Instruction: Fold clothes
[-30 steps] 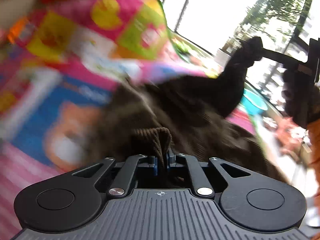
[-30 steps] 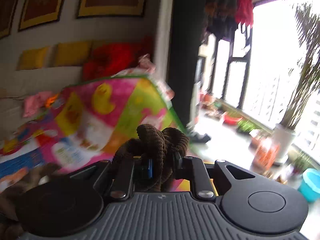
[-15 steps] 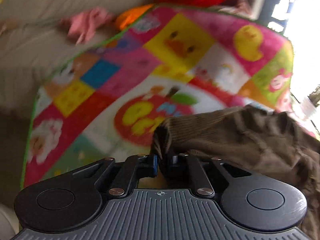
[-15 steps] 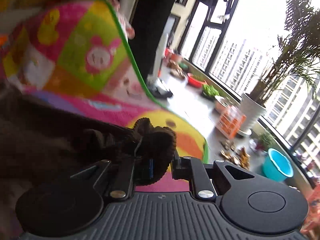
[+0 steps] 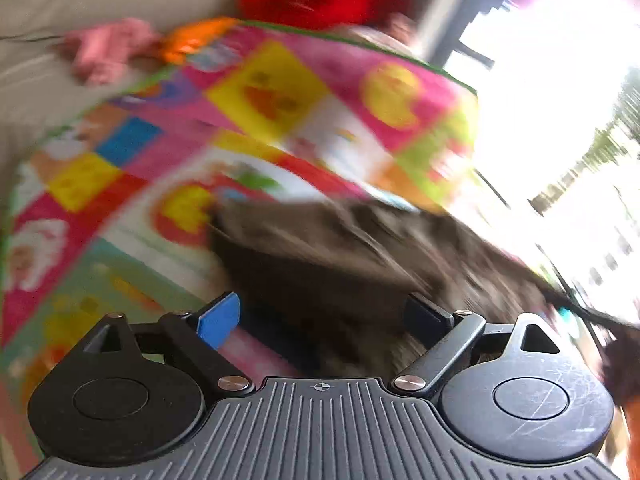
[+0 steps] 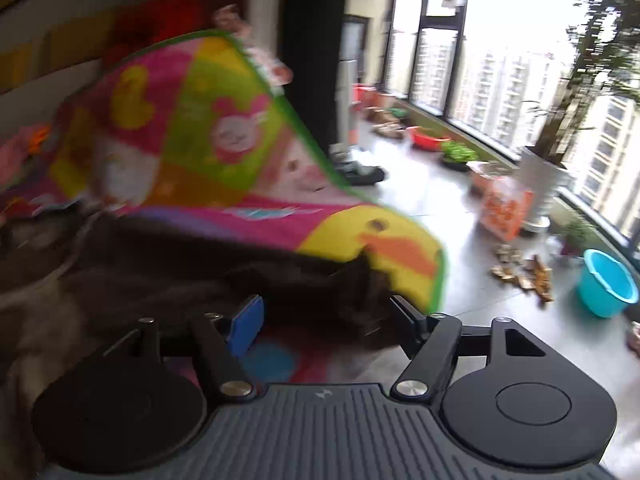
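Brown knit point(image 5: 360, 248) lies spread on the mat point(image 5: 132, 168), reaching toward the mat's edge in the right view. Both tongs have just been opening: left gripper point(image 5: 326, 316) wide, right gripper point(image 6: 324, 318) partly, cloth between the jaws but unpinched. Back both straight out, so the 2 released ends stay flat.

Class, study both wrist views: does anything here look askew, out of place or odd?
Yes. The brown garment lies bunched and creased on the play mat, not flat or squared. A pink cloth sits crumpled beyond the mat. Blur hides finer detail.
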